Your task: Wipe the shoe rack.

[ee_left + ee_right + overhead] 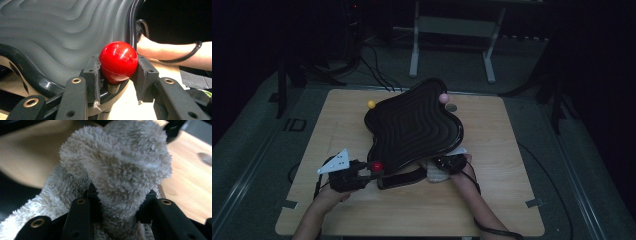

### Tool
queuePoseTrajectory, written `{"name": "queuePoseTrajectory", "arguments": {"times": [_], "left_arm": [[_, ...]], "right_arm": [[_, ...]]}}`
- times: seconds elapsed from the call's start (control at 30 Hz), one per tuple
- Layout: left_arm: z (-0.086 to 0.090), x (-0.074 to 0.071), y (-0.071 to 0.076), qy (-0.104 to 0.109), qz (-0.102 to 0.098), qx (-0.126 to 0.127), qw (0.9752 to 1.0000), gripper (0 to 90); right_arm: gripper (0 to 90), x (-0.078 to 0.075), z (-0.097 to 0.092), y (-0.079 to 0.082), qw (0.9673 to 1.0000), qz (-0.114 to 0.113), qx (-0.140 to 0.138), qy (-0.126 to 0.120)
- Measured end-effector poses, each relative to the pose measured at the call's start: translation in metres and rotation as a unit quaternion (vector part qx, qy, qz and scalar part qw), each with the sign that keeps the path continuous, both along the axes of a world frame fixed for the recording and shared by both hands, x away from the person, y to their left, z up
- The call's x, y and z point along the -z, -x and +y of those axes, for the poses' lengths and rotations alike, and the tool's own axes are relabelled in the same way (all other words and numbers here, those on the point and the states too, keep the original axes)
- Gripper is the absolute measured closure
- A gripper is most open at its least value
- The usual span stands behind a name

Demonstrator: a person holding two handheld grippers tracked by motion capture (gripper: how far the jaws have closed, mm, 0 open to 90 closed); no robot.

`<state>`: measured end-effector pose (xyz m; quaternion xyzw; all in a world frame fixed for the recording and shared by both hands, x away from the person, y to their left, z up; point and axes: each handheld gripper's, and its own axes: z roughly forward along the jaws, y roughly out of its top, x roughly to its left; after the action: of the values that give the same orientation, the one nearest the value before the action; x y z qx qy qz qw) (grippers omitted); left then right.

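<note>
A black wavy-edged tray with stepped ridges lies across the middle of the wooden table. A glossy red ball knob sits at its near left rim. My left gripper is shut on that red ball, one pad pressing on each side, with the tray's ridged surface rising behind it. My right gripper is at the tray's near right edge, shut on a fluffy beige cloth. That cloth bulges up between the jaws of the right gripper.
A yellow ball and a pink ball stand at the tray's far rim. A small round mark shows on the table by the pink ball. A grey metal stand and cables lie on the floor beyond the table.
</note>
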<state>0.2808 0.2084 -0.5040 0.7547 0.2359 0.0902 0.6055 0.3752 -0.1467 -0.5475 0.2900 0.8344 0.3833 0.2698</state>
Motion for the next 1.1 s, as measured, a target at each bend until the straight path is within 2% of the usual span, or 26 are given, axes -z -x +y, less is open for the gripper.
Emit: {"name": "queuePoseTrajectory", "arguments": {"times": [0.07,0.1,0.17,0.2,0.27,0.33,0.37,0.4,0.43,0.47,0.53,0.6,0.67,0.7,0.73,0.8,0.9,1.03,1.1], "left_arm": [[0.000,0.000,0.000,0.000,0.000,-0.001,1.0000,60.1],[0.000,0.000,0.000,-0.003,-0.002,-0.001,1.0000,60.1],[-0.001,0.000,0.001,-0.005,-0.006,-0.004,1.0000,60.1],[-0.001,0.000,0.001,-0.006,-0.007,-0.005,0.9999,60.0],[-0.001,-0.001,0.002,-0.008,-0.007,-0.005,0.9999,60.0],[-0.001,-0.001,0.002,-0.007,-0.007,-0.006,0.9999,60.0],[-0.001,-0.001,0.002,-0.007,-0.007,-0.005,0.9999,60.0],[-0.001,-0.001,0.002,-0.008,-0.007,-0.006,0.9999,60.0],[-0.001,-0.001,0.002,-0.009,-0.006,-0.006,0.9999,60.0],[-0.001,-0.001,0.002,-0.009,-0.006,-0.007,0.9999,60.0],[-0.001,0.000,0.002,-0.006,-0.006,-0.006,0.9999,60.0],[-0.002,0.000,0.002,-0.005,-0.005,-0.008,0.9999,60.0],[-0.002,0.001,0.003,-0.001,-0.006,-0.009,0.9999,59.9],[-0.003,0.001,0.004,-0.001,-0.007,-0.010,0.9999,59.9],[-0.004,0.001,0.006,-0.002,-0.009,-0.010,0.9999,59.9],[-0.008,0.002,0.009,0.003,-0.013,-0.009,0.9999,59.8],[-0.012,0.004,0.013,0.010,-0.018,-0.012,0.9997,59.8],[-0.023,0.003,0.019,0.003,-0.025,-0.017,0.9995,59.7],[-0.029,0.002,0.021,0.003,-0.020,-0.018,0.9996,59.7]], "right_arm": [[63.0,-0.001,-0.003,-0.006,0.9999,0.008,0.003,-0.007],[63.1,-0.001,-0.006,-0.008,0.9999,-0.003,0.014,0.002],[63.9,0.000,-0.007,-0.007,0.9997,0.010,0.017,-0.013],[64.5,0.000,-0.006,-0.003,0.9994,0.022,0.005,-0.026],[65.5,0.000,-0.006,0.004,0.9991,0.027,0.008,-0.031],[65.7,0.000,-0.006,0.013,0.9996,0.022,-0.006,-0.019],[65.7,0.000,-0.005,0.019,0.9992,0.030,-0.004,-0.024],[65.9,0.001,-0.007,0.024,0.9995,0.021,-0.025,0.000],[66.1,0.003,-0.005,0.032,0.9995,0.017,-0.028,0.002],[66.3,0.004,-0.004,0.039,0.9993,0.018,-0.034,0.002],[66.5,0.006,-0.004,0.050,0.9983,0.035,-0.044,-0.014],[66.5,0.008,-0.001,0.062,0.9970,0.042,-0.063,-0.016],[66.5,0.006,0.003,0.070,0.9942,0.057,-0.089,-0.023],[66.4,0.005,0.005,0.074,0.9946,0.047,-0.092,-0.011],[66.3,0.002,0.006,0.077,0.9948,0.042,-0.092,-0.005],[66.3,-0.003,0.002,0.080,0.9949,0.050,-0.086,-0.020],[66.4,-0.013,-0.011,0.085,0.9958,0.049,-0.073,-0.026],[66.4,-0.025,-0.030,0.094,0.9963,0.054,-0.056,-0.035],[66.4,-0.032,-0.040,0.098,0.9965,0.053,-0.047,-0.045]]}}
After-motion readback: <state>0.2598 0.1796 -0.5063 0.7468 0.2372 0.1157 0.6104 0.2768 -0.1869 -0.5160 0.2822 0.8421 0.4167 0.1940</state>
